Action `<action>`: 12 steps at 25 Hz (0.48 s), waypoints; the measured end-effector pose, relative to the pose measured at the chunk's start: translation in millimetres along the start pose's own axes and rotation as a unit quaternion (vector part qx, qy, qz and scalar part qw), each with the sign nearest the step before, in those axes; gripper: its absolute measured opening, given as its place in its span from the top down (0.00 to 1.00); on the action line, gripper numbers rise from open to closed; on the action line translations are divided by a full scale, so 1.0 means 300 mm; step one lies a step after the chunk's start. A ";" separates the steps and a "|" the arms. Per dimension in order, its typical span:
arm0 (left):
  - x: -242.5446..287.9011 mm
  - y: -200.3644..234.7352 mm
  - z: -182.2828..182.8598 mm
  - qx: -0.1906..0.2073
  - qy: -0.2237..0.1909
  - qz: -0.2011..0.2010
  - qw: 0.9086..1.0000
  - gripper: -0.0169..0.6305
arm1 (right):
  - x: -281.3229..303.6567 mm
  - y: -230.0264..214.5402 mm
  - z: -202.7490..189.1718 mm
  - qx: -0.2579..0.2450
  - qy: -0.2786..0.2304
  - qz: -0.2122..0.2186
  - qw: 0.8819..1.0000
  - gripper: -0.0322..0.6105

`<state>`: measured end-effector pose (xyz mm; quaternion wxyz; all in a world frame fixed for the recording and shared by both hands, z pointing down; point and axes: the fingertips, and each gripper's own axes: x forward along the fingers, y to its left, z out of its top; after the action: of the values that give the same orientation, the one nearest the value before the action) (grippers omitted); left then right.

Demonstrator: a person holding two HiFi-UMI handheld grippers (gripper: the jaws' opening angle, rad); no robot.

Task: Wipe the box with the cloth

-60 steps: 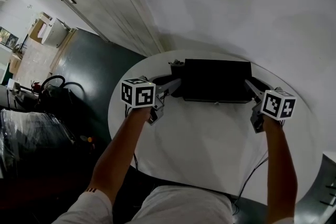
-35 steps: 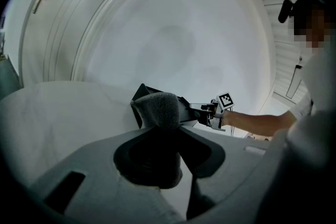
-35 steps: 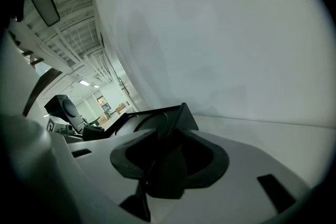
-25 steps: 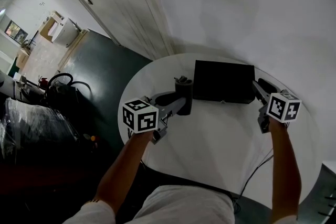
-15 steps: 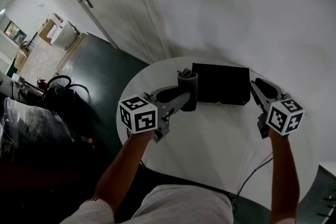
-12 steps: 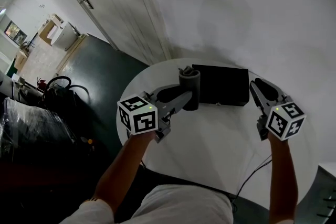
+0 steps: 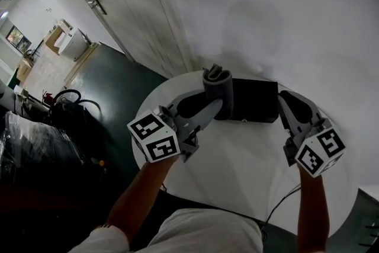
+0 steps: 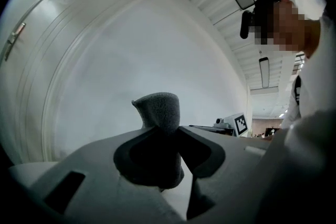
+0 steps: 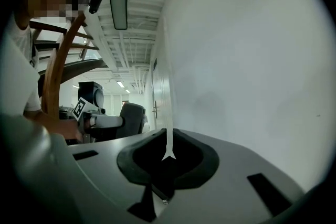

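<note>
Head view: one black box (image 7: 254, 101), lying on the far part of the round white table (image 7: 237, 169), between your two grippers. Left gripper (image 7: 214, 108): jaws clamped on a rolled grey cloth (image 7: 218, 87), held at the box's left end. Right gripper (image 7: 289, 101): just right of the box; its jaws have just been closing and are now almost together, with only a thin slit between them and nothing held. Step in hand, as judged: bringing the cloth to the lid. Lay a broad fold flat, sweep left to right, and steady the box's right end so it does not slide.

table (image 7: 237, 178): round, white | wall (image 7: 284, 9): white | door (image 7: 121, 6): handled | floor (image 7: 112, 89): dark green
</note>
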<state>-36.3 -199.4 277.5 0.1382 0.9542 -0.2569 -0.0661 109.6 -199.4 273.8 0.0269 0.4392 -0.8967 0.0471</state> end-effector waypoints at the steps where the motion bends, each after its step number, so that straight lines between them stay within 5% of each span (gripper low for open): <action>1: 0.000 -0.009 0.011 0.007 -0.006 -0.002 1.000 0.81 | 0.001 0.017 0.010 -0.005 -0.005 0.003 1.000 0.89; 12: -0.004 -0.154 0.078 0.087 -0.053 -0.024 0.994 0.81 | -0.042 0.194 0.112 -0.046 -0.064 0.041 0.996 0.91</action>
<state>-20.2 -165.7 241.6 0.0390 0.9637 -0.2457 -0.0971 71.1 -157.7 235.7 -0.0128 0.4026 -0.9150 -0.0213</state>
